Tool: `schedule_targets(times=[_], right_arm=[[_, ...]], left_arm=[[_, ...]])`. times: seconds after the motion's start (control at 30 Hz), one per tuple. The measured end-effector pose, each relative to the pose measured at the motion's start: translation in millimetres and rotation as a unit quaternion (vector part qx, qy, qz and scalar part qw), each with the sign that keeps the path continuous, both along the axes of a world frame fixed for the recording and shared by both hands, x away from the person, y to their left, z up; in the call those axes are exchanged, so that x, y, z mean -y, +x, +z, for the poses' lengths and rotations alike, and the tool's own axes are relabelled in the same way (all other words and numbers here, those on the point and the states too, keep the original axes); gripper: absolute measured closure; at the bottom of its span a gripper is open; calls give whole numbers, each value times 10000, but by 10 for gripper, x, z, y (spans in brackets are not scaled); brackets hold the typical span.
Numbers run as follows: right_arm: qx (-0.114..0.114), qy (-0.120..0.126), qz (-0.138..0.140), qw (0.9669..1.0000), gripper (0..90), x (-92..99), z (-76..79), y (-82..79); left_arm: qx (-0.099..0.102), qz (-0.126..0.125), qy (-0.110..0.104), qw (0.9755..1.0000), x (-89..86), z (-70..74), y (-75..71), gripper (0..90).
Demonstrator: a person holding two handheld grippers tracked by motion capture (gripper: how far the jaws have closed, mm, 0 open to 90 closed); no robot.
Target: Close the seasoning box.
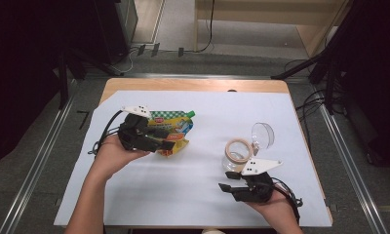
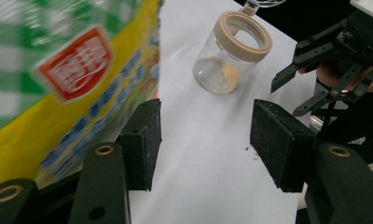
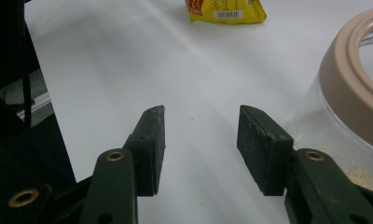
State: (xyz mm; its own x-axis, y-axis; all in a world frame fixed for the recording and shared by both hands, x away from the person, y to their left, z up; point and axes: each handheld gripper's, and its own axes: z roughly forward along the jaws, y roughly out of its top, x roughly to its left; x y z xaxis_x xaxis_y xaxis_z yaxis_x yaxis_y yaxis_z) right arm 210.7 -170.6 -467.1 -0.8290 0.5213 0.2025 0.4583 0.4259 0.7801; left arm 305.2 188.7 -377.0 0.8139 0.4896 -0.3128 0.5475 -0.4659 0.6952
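Observation:
A green, yellow and blue spouted pouch [image 1: 177, 127] lies on the white sheet [image 1: 203, 195] at the left. My left gripper [image 1: 167, 139] sits low over its near side. In the left gripper view the jaws [image 2: 203, 135] stand open on bare sheet, with the blurred pouch [image 2: 58, 79] just outside the left jaw. A clear jar [image 1: 238, 157] with a beige rim stands to the right, its hinged clear lid [image 1: 263, 134] swung back. A little pale powder lies in the jar [image 2: 229, 51]. My right gripper [image 1: 228, 190] rests open in front of the jar, its jaws [image 3: 201, 140] holding nothing and the jar [image 3: 357, 107] close on its right.
The white sheet covers a wooden table [image 1: 193, 84], with its far edge showing. Cables [image 1: 98, 141] trail off the left gripper toward the table's left side. A corner of the pouch [image 3: 226, 11] lies far ahead of the right gripper. Dark stands flank the table.

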Motion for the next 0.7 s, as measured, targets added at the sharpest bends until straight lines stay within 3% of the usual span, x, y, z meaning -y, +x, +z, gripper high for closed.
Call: schedule_targets(times=[0.27, 0.37, 0.7], right_arm=[[19, -62, 25, 10000, 529, -18, -14, 0], [12, -40, 41, 10000, 525, -20, -19, 1], [-14, -38, 33, 10000, 523, -16, -23, 5]], left_arm=[[-128, 155, -60, 9998, -217, -17, 24, 445], [-170, 234, 23, 9996, -298, -13, 26, 447], [-184, 552, 8, 9983, -583, 13, 16, 446]])
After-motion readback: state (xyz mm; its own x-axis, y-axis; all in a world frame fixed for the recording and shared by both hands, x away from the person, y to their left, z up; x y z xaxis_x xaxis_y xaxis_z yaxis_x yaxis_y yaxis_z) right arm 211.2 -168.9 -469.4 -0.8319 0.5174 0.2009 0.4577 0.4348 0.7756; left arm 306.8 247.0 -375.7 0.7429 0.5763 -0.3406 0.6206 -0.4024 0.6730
